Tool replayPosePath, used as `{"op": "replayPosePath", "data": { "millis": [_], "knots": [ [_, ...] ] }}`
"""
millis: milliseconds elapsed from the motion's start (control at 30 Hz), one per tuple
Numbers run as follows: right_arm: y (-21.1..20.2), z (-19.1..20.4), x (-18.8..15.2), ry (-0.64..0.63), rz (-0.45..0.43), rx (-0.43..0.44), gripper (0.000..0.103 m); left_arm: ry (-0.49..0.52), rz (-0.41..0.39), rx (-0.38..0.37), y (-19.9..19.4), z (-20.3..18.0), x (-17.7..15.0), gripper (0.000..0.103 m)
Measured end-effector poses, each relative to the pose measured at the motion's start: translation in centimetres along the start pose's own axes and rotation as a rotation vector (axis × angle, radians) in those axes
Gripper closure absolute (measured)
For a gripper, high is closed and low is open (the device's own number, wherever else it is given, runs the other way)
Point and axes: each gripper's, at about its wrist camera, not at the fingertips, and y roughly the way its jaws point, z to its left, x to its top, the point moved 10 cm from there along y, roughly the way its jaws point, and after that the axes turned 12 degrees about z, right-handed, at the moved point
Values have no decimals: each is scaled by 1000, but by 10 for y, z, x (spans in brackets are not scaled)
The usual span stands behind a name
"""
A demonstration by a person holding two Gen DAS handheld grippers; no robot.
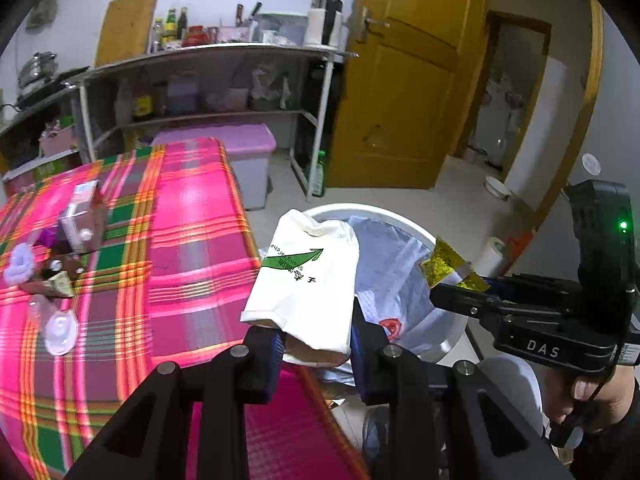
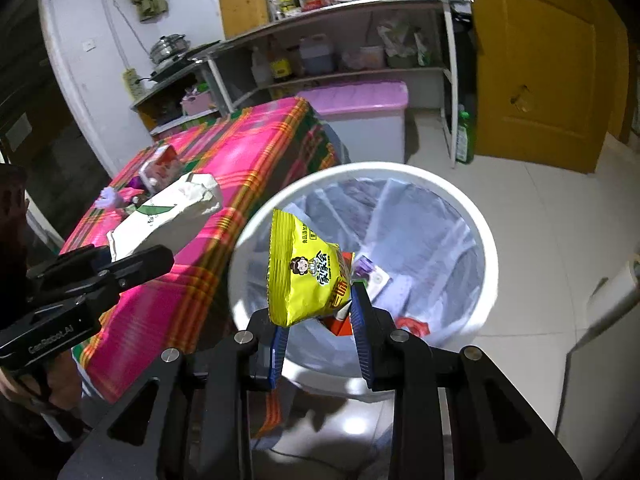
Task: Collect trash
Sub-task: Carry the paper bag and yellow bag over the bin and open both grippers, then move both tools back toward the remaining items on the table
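1. Nearest the lens, left gripper (image 1: 316,344) clamps a white paper bag (image 1: 306,280); its base is hidden.
2. Right gripper (image 2: 320,326) pinches a yellow snack packet (image 2: 306,276) above the bin (image 2: 486,240).
3. Beyond, table edge (image 2: 240,216) crowds the rim; blurred clutter (image 1: 60,248).

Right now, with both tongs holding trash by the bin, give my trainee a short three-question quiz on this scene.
1. True or false: the left tongs hold the yellow packet.
2. Which thing hangs over the bin? A) yellow packet B) white bag C) neither
3. Fill in: the trash left on the table lies on a ___ plaid cloth.

Key:
1. False. The left tongs are shut on the white bag; the right tongs are shut on the yellow packet.
2. A. From the right wrist view, the white bag hangs over the table.
3. Pink.
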Motion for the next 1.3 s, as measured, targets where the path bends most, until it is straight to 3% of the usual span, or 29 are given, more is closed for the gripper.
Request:
{"op": "replayPosePath", "data": {
  "millis": [433, 567, 667, 967, 1300],
  "knots": [
    [30, -28, -10, 49, 80, -16, 70, 37, 95, -59, 51, -26, 4, 73],
    [29, -33, -9, 57, 74, -14, 59, 38, 128, -60, 64, -26, 5, 72],
    [27, -35, -8, 56, 67, -17, 57, 33, 140, -68, 69, -28, 6, 69],
    [12, -25, -2, 35, 31, -26, 57, 26, 125, -86, 63, -28, 8, 65],
    [-18, 5, 6, -22, -37, -39, 57, 11, 49, -86, 26, -24, 9, 65]
  ]
}}
